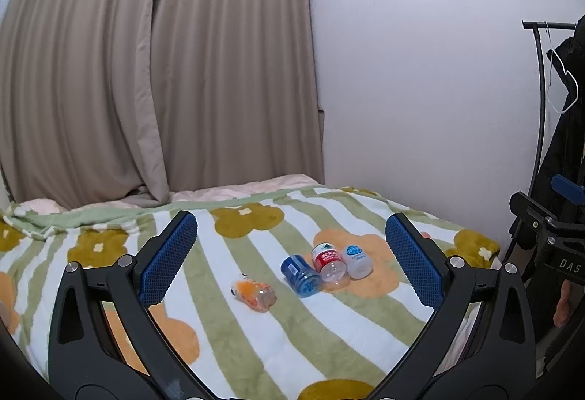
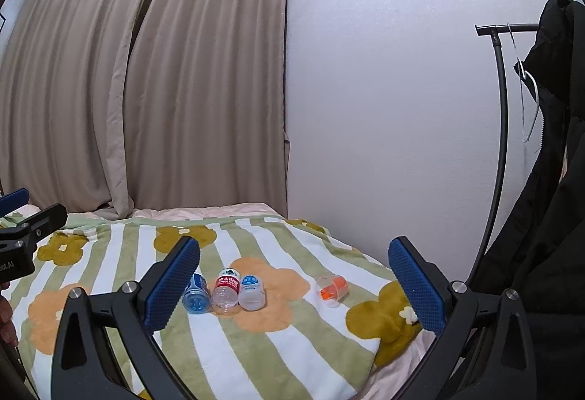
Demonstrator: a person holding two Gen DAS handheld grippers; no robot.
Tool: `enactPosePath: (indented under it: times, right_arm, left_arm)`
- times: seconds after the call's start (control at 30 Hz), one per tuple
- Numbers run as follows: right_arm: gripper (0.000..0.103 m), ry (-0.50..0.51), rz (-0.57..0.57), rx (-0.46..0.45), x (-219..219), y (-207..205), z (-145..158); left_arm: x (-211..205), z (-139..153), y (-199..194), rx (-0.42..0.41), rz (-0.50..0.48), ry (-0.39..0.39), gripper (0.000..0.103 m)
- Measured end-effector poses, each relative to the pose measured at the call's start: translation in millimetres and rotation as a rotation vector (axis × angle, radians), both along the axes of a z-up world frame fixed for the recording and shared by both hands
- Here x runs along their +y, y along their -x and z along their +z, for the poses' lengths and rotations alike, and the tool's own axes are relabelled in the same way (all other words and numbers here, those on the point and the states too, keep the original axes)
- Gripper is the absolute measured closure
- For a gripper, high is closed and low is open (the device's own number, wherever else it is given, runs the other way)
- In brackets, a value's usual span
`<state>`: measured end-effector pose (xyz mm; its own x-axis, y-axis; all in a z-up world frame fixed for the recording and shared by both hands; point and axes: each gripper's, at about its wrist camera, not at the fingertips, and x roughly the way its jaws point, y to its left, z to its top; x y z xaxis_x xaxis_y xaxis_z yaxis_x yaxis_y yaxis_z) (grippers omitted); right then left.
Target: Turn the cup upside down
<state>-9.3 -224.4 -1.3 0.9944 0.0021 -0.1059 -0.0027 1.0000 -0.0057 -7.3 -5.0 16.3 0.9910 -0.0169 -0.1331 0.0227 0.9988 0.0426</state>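
Right wrist view: the small clear plastic cup with orange inside lies on its side on the striped floral blanket, right of three toppled bottles (blue, red-labelled, white). Both grippers hover spread wide, holding nothing.
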Motion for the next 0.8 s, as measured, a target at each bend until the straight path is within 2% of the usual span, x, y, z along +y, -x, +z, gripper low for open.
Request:
enactPosePath:
  times: [0.8]
  right_arm:
    - [0.000, 0.004, 0.013, 0.002, 3.8, -0.2, -5.6]
  left_arm:
    - [1.1, 3.6, -0.6, 0.018, 0.008, 0.010, 0.001]
